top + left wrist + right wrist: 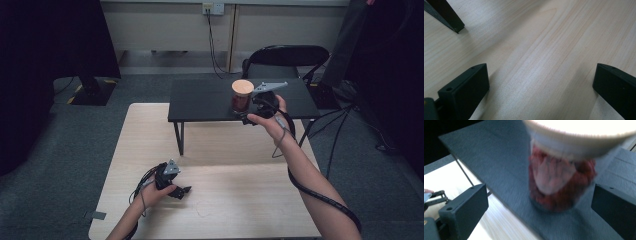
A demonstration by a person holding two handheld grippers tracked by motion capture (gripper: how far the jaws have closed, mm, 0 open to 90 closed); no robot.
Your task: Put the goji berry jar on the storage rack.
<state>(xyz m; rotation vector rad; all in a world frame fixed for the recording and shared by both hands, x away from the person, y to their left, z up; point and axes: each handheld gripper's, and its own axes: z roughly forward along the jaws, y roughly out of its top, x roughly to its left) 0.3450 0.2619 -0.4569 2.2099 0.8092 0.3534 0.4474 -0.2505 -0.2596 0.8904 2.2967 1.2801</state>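
Observation:
A clear jar (242, 97) of red contents with a pale wooden lid stands on a low black table (200, 100). My right gripper (250, 111) is held at the jar's near side, and its jaws stand open. In the right gripper view the jar (560, 182) sits blurred just beyond the two black fingers (464, 210), which are wide apart. My left gripper (181, 192) rests low over the light wooden table (240, 200) near its front left. It is open, with bare wood between its fingers (466, 87).
A black folding chair (285, 60) stands behind the low black table. One black leg (180, 137) of that table stands on the wooden top, also seen as a leg (446, 17) in the left gripper view. Cables trail from both grippers. Grey carpet surrounds the tables.

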